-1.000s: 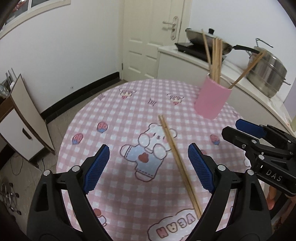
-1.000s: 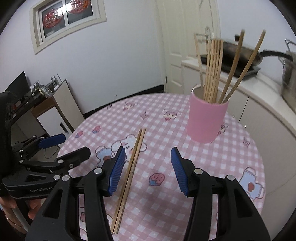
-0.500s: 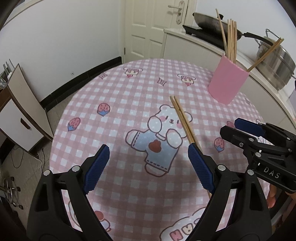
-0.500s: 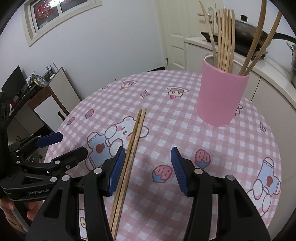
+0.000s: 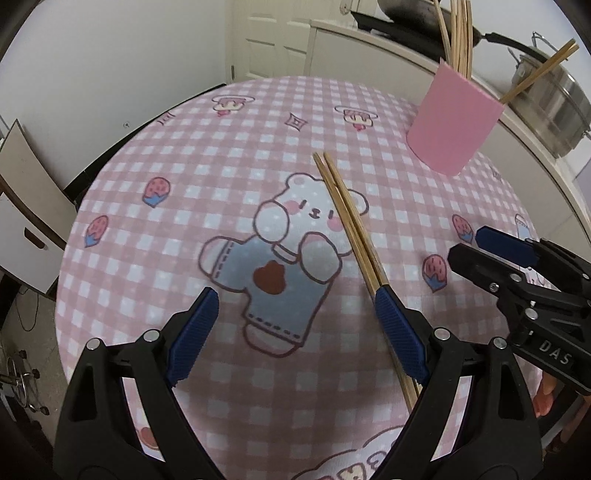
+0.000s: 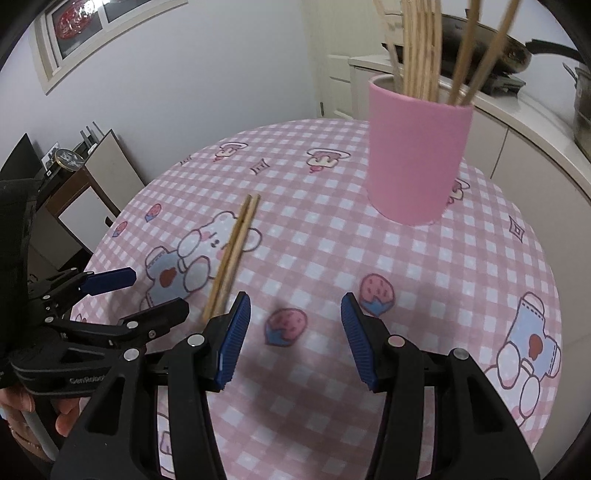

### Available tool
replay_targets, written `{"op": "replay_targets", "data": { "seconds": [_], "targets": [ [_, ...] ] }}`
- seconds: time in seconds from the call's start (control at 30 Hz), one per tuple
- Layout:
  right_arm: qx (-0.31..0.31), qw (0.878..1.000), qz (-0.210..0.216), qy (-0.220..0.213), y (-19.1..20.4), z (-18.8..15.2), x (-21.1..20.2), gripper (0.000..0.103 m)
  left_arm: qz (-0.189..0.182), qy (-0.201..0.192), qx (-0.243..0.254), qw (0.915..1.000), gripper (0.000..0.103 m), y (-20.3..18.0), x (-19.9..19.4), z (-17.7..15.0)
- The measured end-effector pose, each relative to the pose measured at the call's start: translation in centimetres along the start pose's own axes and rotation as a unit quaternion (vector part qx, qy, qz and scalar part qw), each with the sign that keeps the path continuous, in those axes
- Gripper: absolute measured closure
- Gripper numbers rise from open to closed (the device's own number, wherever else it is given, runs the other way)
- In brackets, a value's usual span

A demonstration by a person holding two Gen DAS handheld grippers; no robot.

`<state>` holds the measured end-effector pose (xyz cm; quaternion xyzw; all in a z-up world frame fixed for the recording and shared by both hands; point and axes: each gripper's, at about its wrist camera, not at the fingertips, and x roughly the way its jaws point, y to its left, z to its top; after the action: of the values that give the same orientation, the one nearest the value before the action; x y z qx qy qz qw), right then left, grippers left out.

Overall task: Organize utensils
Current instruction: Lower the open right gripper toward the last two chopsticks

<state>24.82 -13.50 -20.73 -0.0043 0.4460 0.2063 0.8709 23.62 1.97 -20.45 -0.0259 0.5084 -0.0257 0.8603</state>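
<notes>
A pair of wooden chopsticks [image 5: 351, 232] lies side by side on the pink checked tablecloth [image 5: 229, 155], across the bear print; it also shows in the right wrist view [image 6: 234, 251]. A pink cup [image 5: 452, 123] holding several chopsticks stands at the far right; in the right wrist view the cup [image 6: 415, 155] is close ahead. My left gripper [image 5: 295, 325] is open and empty, low over the cloth, its right finger over the chopsticks' near part. My right gripper [image 6: 291, 332] is open and empty, just right of the chopsticks' near end.
A white counter [image 5: 369, 40] behind the table carries a dark pan [image 5: 406, 11] and a steel pot [image 5: 554, 107]. A door [image 5: 273, 33] is at the back. A low cabinet [image 6: 85, 192] stands on the left, beside the round table's edge.
Both grippers have moved forward and lower over the table. The chopsticks and the pink cup look larger and nearer. Both stay open and empty.
</notes>
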Motion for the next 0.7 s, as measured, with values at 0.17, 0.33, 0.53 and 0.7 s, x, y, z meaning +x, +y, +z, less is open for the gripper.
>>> {"op": "replay_targets", "data": {
  "seconds": [0.17,0.33,0.53,0.7],
  "targets": [
    [0.009,1.0,0.003,0.003,-1.1,-0.4,0.0,0.055,0.006,0.016,0.006,0.9998,0.018,-0.5,1.0,0.1],
    [0.018,1.0,0.008,0.005,-1.8,-0.7,0.1,0.052,0.014,0.013,0.009,0.9998,0.018,-0.7,1.2,0.2],
    [0.027,1.0,0.014,0.005,-2.4,-1.0,0.1,0.051,0.018,0.019,0.003,0.9997,0.018,-0.7,1.7,0.7],
    [0.031,0.999,0.016,0.005,-2.9,-1.1,0.0,0.051,0.026,0.021,0.007,0.9994,0.018,-1.3,2.0,1.0]
  ]
}}
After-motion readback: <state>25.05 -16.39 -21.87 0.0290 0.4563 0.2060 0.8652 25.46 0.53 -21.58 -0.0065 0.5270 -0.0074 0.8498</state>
